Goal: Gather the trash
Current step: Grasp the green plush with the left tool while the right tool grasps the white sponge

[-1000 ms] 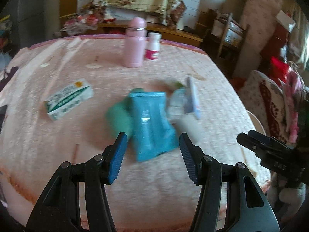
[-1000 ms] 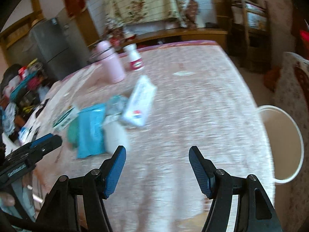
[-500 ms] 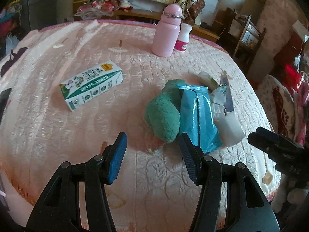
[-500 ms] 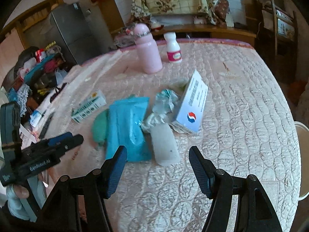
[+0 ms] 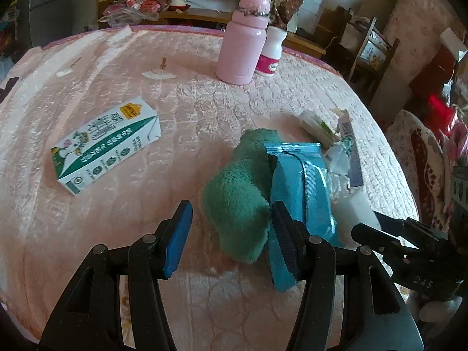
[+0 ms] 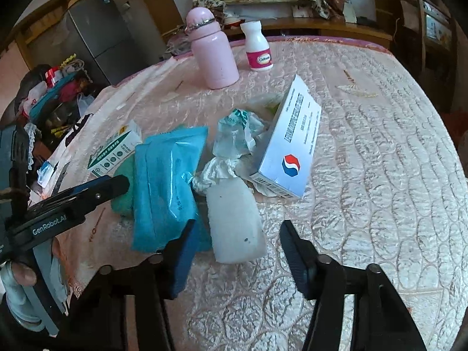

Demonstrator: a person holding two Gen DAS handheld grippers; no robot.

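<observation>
A pile of trash lies mid-table. In the left wrist view my left gripper (image 5: 231, 228) is open, with the near end of a green fluffy cloth (image 5: 239, 196) between its tips. A blue packet (image 5: 301, 187) lies against the right finger. A green-and-white milk carton (image 5: 105, 146) lies apart to the left. In the right wrist view my right gripper (image 6: 237, 234) has its jaws closing around a cloudy white plastic bottle (image 6: 234, 222) lying flat, with the pads off it. Beyond are a crumpled wrapper (image 6: 237, 134), a tissue (image 6: 216, 172) and a white-blue box (image 6: 292, 143).
A pink flask (image 5: 245, 41) and a white pill bottle (image 5: 273, 52) stand at the table's far side. A pink quilted cloth (image 5: 204, 102) covers the round table. Cluttered furniture and a grey fridge (image 6: 96, 35) surround it.
Both grippers have come down and closer to the pile. The green cloth now sits between the left fingers, the white bottle between the right ones. The right jaws have narrowed.
</observation>
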